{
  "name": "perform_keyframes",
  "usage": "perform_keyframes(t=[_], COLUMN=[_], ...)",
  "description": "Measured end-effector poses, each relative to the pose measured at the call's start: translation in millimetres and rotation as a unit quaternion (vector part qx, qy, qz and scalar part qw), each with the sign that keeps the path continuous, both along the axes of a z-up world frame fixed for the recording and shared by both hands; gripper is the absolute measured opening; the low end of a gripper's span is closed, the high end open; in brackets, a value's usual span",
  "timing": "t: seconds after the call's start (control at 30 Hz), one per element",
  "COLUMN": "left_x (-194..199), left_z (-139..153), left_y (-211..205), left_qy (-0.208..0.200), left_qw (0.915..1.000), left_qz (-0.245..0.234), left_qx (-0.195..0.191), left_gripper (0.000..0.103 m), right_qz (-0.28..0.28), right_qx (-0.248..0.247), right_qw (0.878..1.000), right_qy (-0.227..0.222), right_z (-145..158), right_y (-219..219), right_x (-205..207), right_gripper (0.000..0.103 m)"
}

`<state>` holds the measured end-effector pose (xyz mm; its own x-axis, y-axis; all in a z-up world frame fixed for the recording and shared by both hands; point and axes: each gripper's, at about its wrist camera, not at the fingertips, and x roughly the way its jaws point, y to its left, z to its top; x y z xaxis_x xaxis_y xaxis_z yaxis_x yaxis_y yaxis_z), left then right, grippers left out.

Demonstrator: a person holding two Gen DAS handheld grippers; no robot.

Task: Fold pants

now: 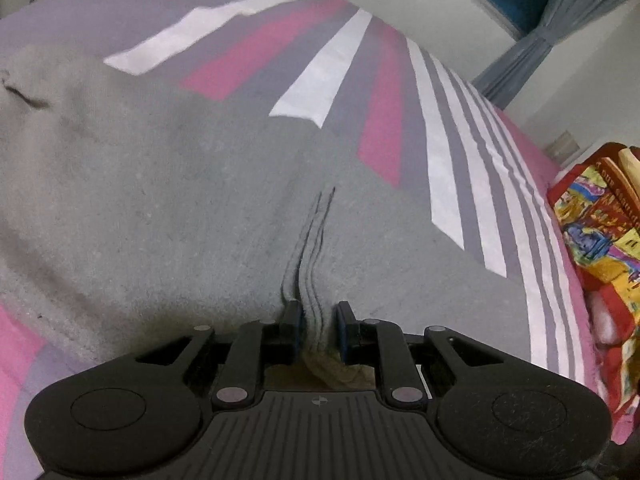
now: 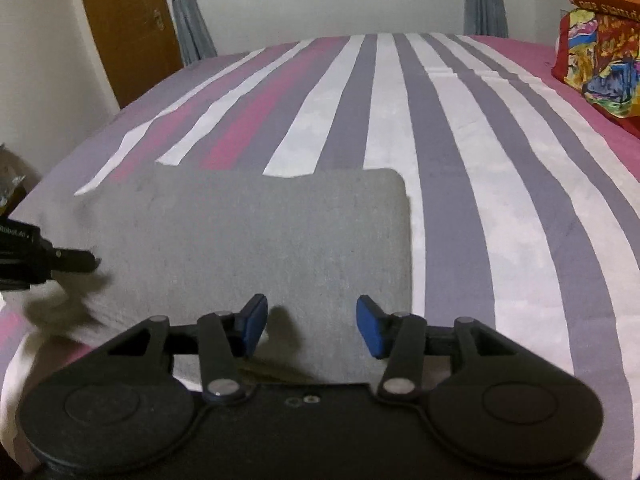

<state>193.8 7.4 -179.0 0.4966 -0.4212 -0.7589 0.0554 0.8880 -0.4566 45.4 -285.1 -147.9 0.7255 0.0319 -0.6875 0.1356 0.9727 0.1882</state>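
Observation:
Grey pants [image 1: 168,200] lie folded on a striped bedspread [image 1: 320,76]. My left gripper [image 1: 316,322] is shut on a bunched edge of the pants, several layers pinched between its blue pads, the fabric ridging away from it. In the right wrist view the pants [image 2: 248,236] form a flat grey rectangle with a rounded far right corner. My right gripper [image 2: 312,326] hovers over their near edge, jaws apart, nothing pressed between the pads. The left gripper [image 2: 76,260] pokes in from the left edge of that view, at the pants' left side.
The bedspread [image 2: 460,160] has pink, white and grey stripes and stretches far and right. A colourful red and yellow pillow [image 1: 596,232] [image 2: 600,60] sits at the bed's right side. Beyond the bed are a wooden door [image 2: 128,28], curtains [image 2: 188,12] and a window.

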Motion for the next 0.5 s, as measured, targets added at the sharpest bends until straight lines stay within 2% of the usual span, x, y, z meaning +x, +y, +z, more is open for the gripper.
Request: perform_keyframes(t=[0.07, 0.1, 0.17, 0.2, 0.4, 0.43, 0.47, 0.5], left_x=[-2.4, -3.6, -2.4, -3.6, -9.9, -9.9, -9.9, -10.0], left_z=[-2.6, -4.0, -8.6, -9.4, -24.7, -26.0, -27.4, -29.5], left_y=[3.3, 6.8, 11.7, 13.6, 4.2, 1.9, 0.3, 0.4], left_qy=[0.014, 0.020, 0.033, 0.031, 0.044, 0.042, 0.045, 0.049], left_qw=[0.9997, 0.9995, 0.9990, 0.9990, 0.9982, 0.9982, 0.9981, 0.9978], left_qz=[0.005, 0.006, 0.010, 0.016, -0.006, -0.011, -0.010, -0.007], left_qx=[-0.022, -0.026, -0.027, -0.030, -0.040, -0.041, -0.042, -0.045], left_gripper=[0.019, 0.025, 0.067, 0.070, 0.069, 0.062, 0.048, 0.039], right_qz=[-0.001, -0.004, -0.006, -0.006, -0.006, -0.006, -0.008, -0.010], right_qx=[0.013, 0.013, 0.018, 0.020, 0.028, 0.031, 0.034, 0.037], right_qw=[1.000, 1.000, 1.000, 1.000, 1.000, 0.999, 0.999, 0.999], right_qy=[-0.004, -0.004, 0.000, -0.001, -0.006, -0.007, -0.008, -0.009], right_z=[-0.1, -0.7, -3.9, -5.5, -4.1, -4.1, -4.3, -4.4], right_y=[-2.6, -3.2, -4.5, -5.2, -4.3, -5.4, -6.3, -7.5], right_x=[-3.0, -4.9, -6.8, -8.2, -8.1, -8.7, -9.3, -10.2], right_gripper=[0.050, 0.050, 0.051, 0.051, 0.055, 0.056, 0.056, 0.056])
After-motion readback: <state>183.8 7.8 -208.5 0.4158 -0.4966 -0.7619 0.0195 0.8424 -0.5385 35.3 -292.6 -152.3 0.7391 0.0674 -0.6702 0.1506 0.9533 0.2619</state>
